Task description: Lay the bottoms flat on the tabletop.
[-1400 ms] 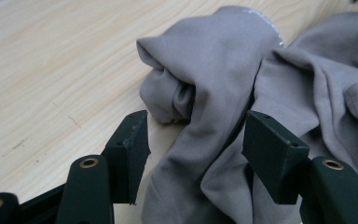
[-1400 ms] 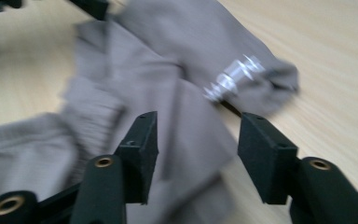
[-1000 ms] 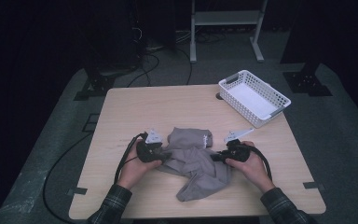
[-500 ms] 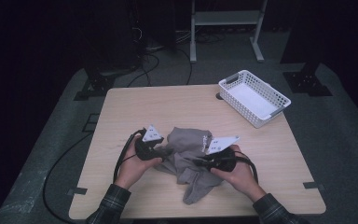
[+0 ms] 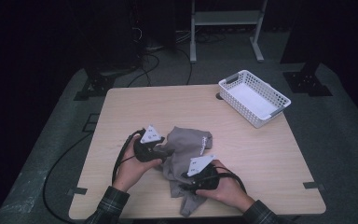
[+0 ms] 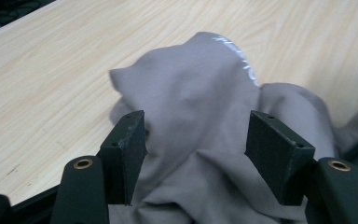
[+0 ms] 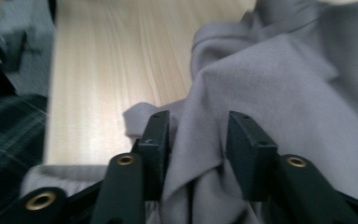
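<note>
A crumpled grey garment with small white lettering lies on the near half of the wooden table. My left gripper points into its left side. In the left gripper view the jaws stand wide with a hump of the cloth loosely between them. My right gripper lies over the garment's near part, pointing left. Its jaws have just been opening. A fold of the grey cloth runs between them, and the pads stand apart from it.
A white plastic basket sits at the table's far right corner. Bare wood stretches across the far and left parts of the table. Cables trail from both grippers off the near edge. Dark floor and stands surround the table.
My right hand swept left and nearer with the cloth, bunching the garment into a narrower heap, then its jaws parted. The left hand rose slightly at the garment's left side.
</note>
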### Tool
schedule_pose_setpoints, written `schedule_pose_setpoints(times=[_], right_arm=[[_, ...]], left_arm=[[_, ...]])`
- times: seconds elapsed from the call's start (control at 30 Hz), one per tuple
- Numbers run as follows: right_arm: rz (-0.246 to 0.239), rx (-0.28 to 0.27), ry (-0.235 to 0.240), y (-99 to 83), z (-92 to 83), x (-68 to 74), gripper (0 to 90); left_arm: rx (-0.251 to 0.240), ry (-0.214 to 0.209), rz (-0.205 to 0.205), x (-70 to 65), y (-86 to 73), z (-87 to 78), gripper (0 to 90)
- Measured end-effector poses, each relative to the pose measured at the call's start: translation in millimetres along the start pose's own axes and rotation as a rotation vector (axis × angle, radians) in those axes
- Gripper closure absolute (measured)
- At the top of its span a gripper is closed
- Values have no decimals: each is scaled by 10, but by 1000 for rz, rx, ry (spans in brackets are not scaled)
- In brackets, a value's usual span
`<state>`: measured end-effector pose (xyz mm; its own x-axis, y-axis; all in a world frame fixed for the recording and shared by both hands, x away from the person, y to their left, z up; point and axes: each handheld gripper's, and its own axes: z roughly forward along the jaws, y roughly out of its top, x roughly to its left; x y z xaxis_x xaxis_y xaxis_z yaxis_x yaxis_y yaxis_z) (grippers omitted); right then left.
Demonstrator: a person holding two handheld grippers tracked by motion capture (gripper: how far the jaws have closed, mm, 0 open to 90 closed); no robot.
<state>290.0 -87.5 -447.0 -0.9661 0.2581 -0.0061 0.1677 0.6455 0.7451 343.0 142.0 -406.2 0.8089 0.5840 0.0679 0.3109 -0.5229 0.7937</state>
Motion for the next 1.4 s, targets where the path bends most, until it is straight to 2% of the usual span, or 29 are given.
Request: schedule_pose_setpoints(times=[0.03, 0.07, 0.2, 0.3, 0.4, 0.53, 0.63, 0.67, 0.8, 0.9, 1.0, 1.1, 1.23, 1.3, 1.4], right_arm=[[3, -25, -10, -31, -97, -16, 537], [20, -36, -10, -53, -161, -21, 533], [84, -93, -40, -192, -461, -99, 527], [141, -113, -70, -315, -606, -193, 552], [193, -124, -84, -415, -652, -273, 572], [232, -115, -101, -464, -614, -385, 578], [278, -94, -89, -513, -530, -477, 569], [305, -81, -80, -539, -488, -525, 562], [360, -62, -41, -581, -387, -629, 523], [387, -56, -7, -599, -317, -668, 500], [409, -64, 16, -601, -261, -690, 501], [420, -77, 43, -578, -215, -703, 586], [408, -90, 38, -534, -207, -691, 802], [408, -90, 39, -515, -222, -677, 853], [397, -90, 34, -497, -250, -658, 869]], left_arm=[[-3, -5, -3, -22, -3, -3, 368], [4, -10, 8, -40, -5, -14, 368], [-6, -36, 1, -119, -22, -30, 366], [0, -56, 5, -189, -42, -20, 366], [10, -74, 10, -256, -58, 29, 367], [27, -97, 28, -323, -59, 110, 369], [43, -112, 40, -365, -71, 181, 370], [48, -115, 43, -373, -80, 208, 372], [72, -126, 43, -386, -125, 302, 385], [84, -135, 47, -375, -156, 355, 410], [91, -148, 46, -359, -185, 393, 474], [93, -162, 46, -353, -190, 400, 586], [99, -168, 14, -347, -200, 400, 729], [92, -173, 0, -345, -205, 394, 769], [82, -175, -14, -338, -203, 377, 799]])
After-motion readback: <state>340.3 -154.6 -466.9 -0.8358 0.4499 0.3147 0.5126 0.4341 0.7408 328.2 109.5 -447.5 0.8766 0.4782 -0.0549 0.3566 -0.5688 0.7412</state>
